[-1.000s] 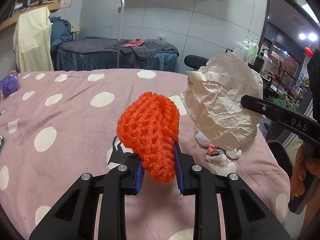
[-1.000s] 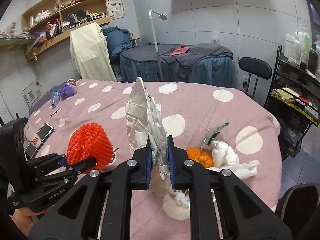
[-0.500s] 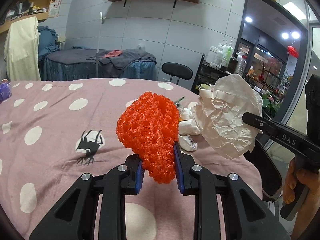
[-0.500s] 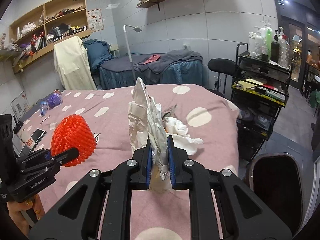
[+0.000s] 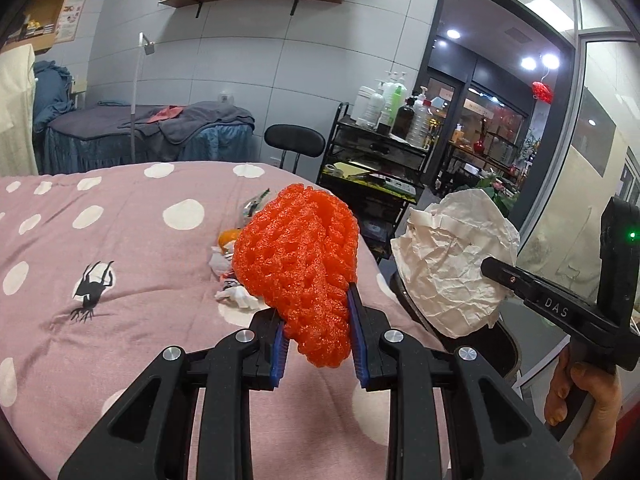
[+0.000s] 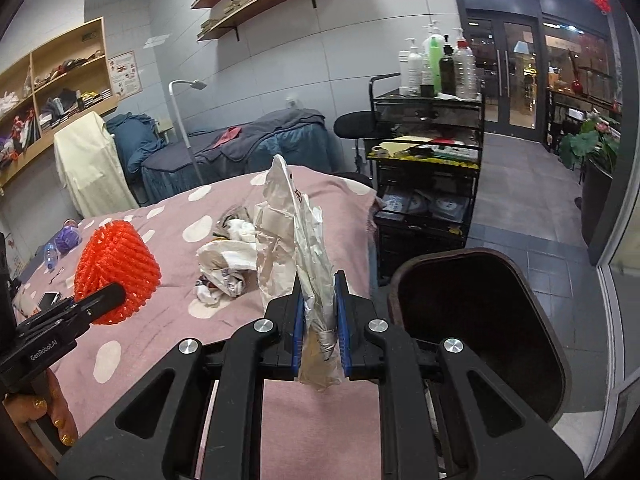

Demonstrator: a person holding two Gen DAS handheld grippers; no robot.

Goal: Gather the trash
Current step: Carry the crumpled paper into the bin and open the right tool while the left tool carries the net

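My left gripper (image 5: 318, 330) is shut on an orange foam fruit net (image 5: 298, 268), held above the pink dotted bed cover (image 5: 120, 240); the net also shows in the right wrist view (image 6: 116, 270). My right gripper (image 6: 318, 316) is shut on a crumpled white paper wrapper (image 6: 296, 236), seen in the left wrist view (image 5: 452, 264) off the bed's right edge. A dark bin (image 6: 476, 320) stands open just right of the right gripper. More trash (image 6: 224, 260), white tissues and an orange peel (image 5: 228, 238), lies on the cover.
A black trolley (image 6: 424, 184) with bottles stands behind the bin. A black stool (image 5: 294, 142), a massage bed (image 5: 152, 132) and a lamp pole (image 6: 186, 132) stand beyond. A phone (image 6: 48, 299) and a purple item (image 6: 66, 236) lie at the far left.
Both grippers have swung right with their loads, away from the bed's middle. The bin has come into the right wrist view, close beside the right gripper.
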